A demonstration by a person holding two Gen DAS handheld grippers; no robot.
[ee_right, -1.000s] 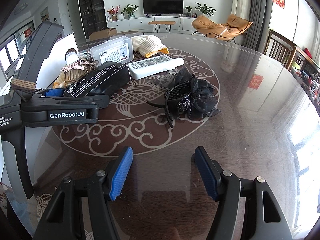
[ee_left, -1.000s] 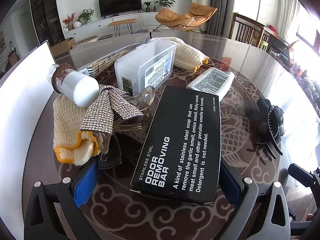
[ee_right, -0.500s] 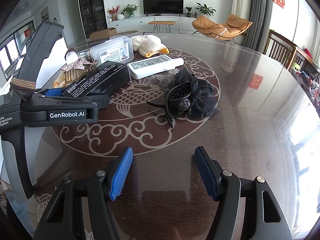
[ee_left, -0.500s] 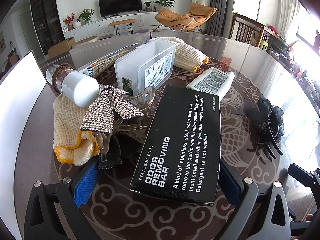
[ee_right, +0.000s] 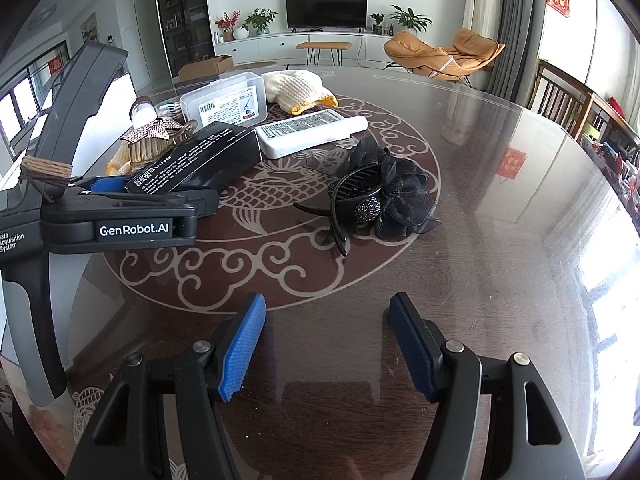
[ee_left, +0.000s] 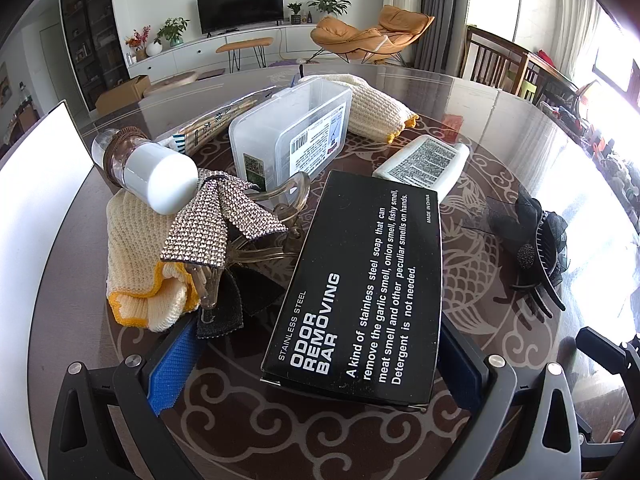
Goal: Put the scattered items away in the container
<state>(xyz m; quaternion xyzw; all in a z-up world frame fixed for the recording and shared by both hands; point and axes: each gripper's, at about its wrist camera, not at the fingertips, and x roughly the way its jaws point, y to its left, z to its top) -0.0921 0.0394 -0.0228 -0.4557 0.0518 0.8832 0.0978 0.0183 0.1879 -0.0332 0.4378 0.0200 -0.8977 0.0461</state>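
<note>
A round dark glass-topped table with a pale scroll-and-fish pattern [ee_right: 500, 208] fills both views. At the left edge of the left wrist view stands a flat white panel [ee_left: 36, 184].

The left gripper [ee_left: 316, 356] sits at the bottom of the left wrist view with its blue-padded fingers spread to either side of the near end of a long black cardboard box lettered "ODOR REMOVING BAR" [ee_left: 360, 280]; the left pad is clear of the box, while contact on the right side cannot be made out, so a grip on the box cannot be confirmed. In the right wrist view the box lies at centre left [ee_right: 200, 160].

The right gripper [ee_right: 326, 340] rests at the bottom of the right wrist view, released, its pads wide apart over bare table.

Above the box, at upper centre of the left wrist view, lies a translucent lidded plastic container with a barcode label [ee_left: 288, 136]. Behind it is a cream knitted glove with yellow trim [ee_left: 376, 108]; a second similar glove [ee_left: 136, 248] lies at centre left. A white flat bottle printed with small text [ee_left: 424, 162] lies right of the container. A black gauze-flower hair clip [ee_left: 536, 244] sits at right, apart from the rest. A rhinestone-bow claw clip [ee_left: 224, 220] rests on the left glove, touching a white-capped brown bottle [ee_left: 148, 168].
</note>
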